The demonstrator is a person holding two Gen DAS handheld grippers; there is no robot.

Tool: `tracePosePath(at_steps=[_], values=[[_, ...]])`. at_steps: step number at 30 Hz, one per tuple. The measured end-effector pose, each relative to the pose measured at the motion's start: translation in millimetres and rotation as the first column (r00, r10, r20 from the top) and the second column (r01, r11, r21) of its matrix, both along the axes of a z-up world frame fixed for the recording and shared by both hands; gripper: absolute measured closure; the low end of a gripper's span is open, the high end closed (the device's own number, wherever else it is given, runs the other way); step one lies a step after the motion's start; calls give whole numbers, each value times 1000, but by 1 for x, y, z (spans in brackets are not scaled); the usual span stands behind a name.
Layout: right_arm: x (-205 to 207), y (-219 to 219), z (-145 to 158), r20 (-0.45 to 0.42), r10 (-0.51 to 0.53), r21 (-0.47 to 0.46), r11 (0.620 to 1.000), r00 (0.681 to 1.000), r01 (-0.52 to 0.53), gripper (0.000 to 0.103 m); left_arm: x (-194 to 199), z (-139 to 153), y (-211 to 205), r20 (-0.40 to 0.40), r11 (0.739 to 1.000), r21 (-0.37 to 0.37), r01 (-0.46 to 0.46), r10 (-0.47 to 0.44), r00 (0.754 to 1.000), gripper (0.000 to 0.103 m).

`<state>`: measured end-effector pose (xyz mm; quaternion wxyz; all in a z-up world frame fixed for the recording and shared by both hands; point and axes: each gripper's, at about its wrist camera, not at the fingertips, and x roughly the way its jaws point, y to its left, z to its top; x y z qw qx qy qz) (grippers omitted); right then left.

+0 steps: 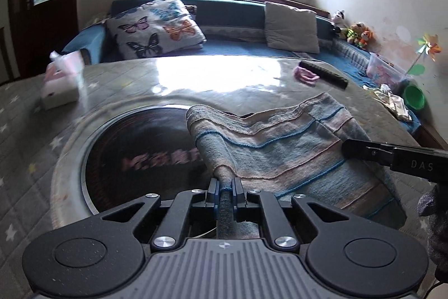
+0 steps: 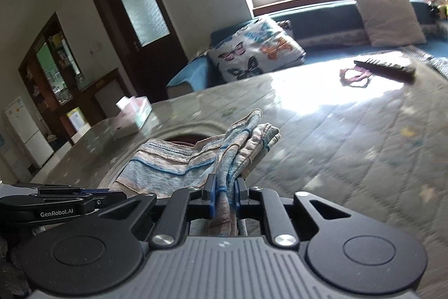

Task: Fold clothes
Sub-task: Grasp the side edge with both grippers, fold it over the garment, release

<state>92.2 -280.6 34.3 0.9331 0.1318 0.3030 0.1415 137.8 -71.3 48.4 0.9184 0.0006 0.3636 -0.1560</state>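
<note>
Blue-and-pink striped knitted cloth (image 1: 280, 150) hangs lifted above the quilted table (image 1: 252, 77), pinched by left gripper (image 1: 224, 188) and right gripper (image 2: 225, 188); folding looks barely begun.

cloth (image 1: 280, 147) on bench (image 1: 224, 80), over round inset (image 1: 134, 156) | tissue box (image 1: 63, 80) far left | comb (image 1: 323, 74) far right | sofa (image 1: 238, 46) behind bench

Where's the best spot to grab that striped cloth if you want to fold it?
At its corners along the near hem, coming in level from the near side. The striped cloth is thin and limp, so a pinched edge bunches easily. The left gripper and right gripper each hold a gathered corner there.
</note>
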Motion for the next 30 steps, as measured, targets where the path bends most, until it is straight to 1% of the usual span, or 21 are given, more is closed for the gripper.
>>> tracePosePath(at_steps=[6, 12, 15, 20, 28, 30], values=[[9, -29, 8, 11, -45, -48, 998, 999, 46, 92, 19, 5, -39, 11, 999, 27, 42, -42, 999, 94], [19, -57, 14, 23, -83, -72, 994, 996, 85, 92, 43, 2, -72, -1, 998, 33, 60, -60, 998, 94], [28, -70, 13, 18, -101, -89, 991, 995, 102, 92, 51, -1, -88, -8, 996, 41, 74, -74, 997, 94], [42, -92, 5, -2, -130, -116, 985, 991, 129, 92, 65, -8, -112, -23, 993, 67, 97, -96, 995, 94], [52, -117, -12, -38, -178, -124, 977, 983, 172, 92, 74, -22, -127, -43, 989, 91, 120, -117, 992, 93], [54, -122, -20, -63, -184, -120, 977, 981, 175, 92, 75, -25, -128, -44, 987, 105, 121, -117, 992, 90]])
